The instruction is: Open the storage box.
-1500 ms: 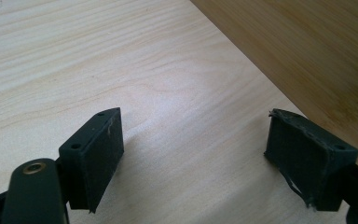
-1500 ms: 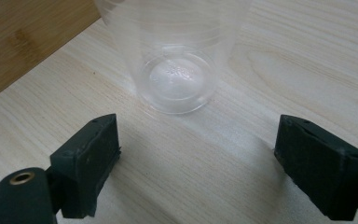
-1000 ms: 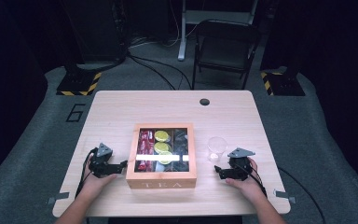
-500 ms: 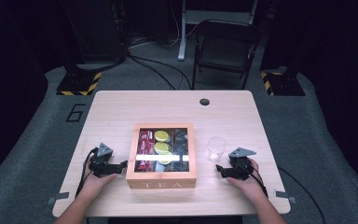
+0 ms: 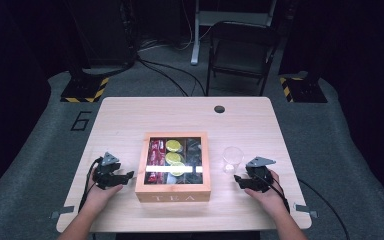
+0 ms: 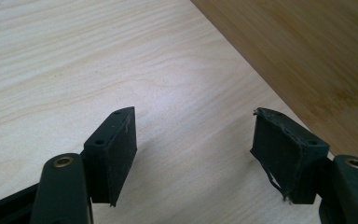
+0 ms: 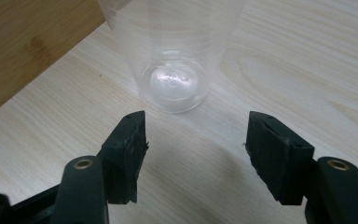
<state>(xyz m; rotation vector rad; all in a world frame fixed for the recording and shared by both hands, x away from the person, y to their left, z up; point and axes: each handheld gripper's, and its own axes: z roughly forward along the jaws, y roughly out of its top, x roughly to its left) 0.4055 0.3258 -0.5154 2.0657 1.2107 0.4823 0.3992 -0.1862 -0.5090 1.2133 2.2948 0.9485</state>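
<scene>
A wooden tea box (image 5: 174, 192) marked TEA stands near the table's front edge, its clear lid showing red, yellow and dark tea bags. A clear plastic cup (image 5: 232, 159) stands upright just right of the box. My left gripper (image 5: 128, 176) rests on the table left of the box, open and empty, its fingertips close to the box's side wall (image 6: 307, 60). My right gripper (image 5: 237, 178) sits right of the box, open, with the cup (image 7: 177, 56) just beyond its fingertips and not touching them.
The light wood table (image 5: 130, 120) has a round cable hole (image 5: 219, 108) at the back. Behind the table stand a black folding chair (image 5: 240, 55) and yellow-striped stand bases (image 5: 84, 89). Cables trail from both grippers off the table's front.
The right gripper has shifted slightly forward toward the cup. The left gripper and the box have not moved.
</scene>
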